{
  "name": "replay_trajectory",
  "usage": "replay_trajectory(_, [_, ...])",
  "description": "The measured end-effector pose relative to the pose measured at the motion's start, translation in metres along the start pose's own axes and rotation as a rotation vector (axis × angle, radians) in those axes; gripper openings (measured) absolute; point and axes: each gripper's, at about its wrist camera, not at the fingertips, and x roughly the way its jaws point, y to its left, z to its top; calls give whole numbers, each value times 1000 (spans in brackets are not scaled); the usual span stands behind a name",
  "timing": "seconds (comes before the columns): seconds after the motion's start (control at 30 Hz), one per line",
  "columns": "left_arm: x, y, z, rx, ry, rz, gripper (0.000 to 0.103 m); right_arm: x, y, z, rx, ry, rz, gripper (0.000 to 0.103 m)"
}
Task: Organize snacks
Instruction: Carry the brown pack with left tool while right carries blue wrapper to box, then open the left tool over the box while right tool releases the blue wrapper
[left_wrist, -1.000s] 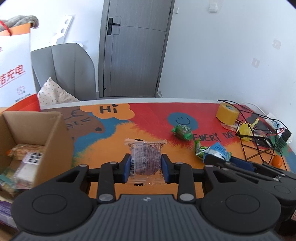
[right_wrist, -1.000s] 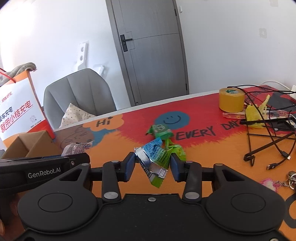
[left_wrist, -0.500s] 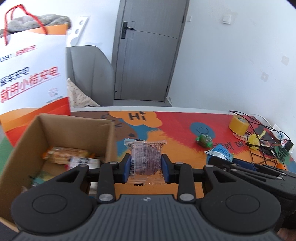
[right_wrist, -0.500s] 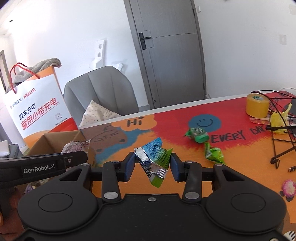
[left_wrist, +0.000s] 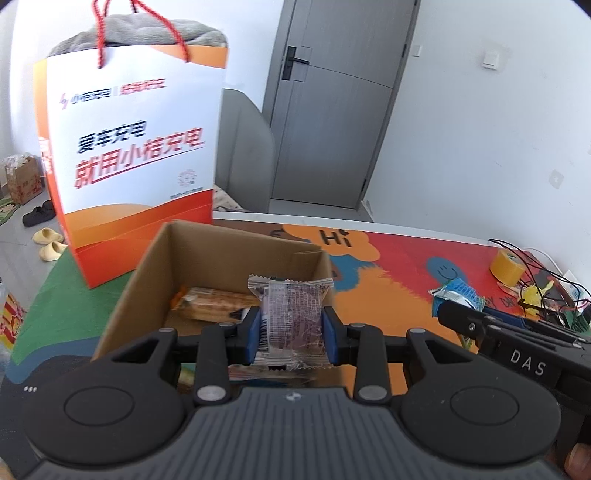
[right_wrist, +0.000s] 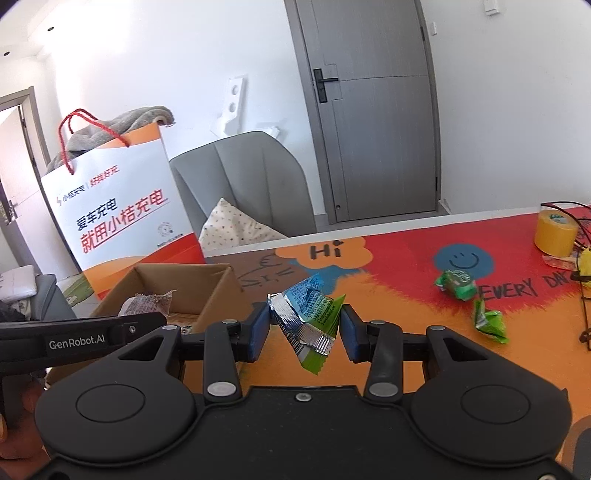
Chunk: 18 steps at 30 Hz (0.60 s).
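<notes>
The desk (right_wrist: 406, 280), covered by a bright cartoon mat, carries a cardboard box (left_wrist: 155, 273) at its left end, with an orange-and-white paper bag (left_wrist: 129, 147) standing just behind it at that far left corner. The box already holds at least one long wrapped bar (left_wrist: 218, 301) and some other packets that are hard to make out, so part of the sorting looks done. The left hand-held gripper (left_wrist: 291, 328) hangs over the open box, its pads clamped on a clear-wrapped dark cake (left_wrist: 291, 317), which seems ready to be dropped in. The right hand-held gripper (right_wrist: 304, 325) is over the desk just to the right of the box, pinching a blue-and-green foil packet (right_wrist: 308, 317). Two green snacks (right_wrist: 456, 284) lie loose toward the right side of the desk, near a roll of yellow tape (right_wrist: 556, 234); by my reckoning, these and the two held items remain to go in.
</notes>
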Motion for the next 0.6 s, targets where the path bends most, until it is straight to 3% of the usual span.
replay_trajectory(0.5, [-11,43,8,-61,-24,43,34,1,50,10,-67,-9,58,42])
replay_trajectory(0.6, [-11,49,12,-66,-45,53,41,4,57,12,-73,-6,68,42])
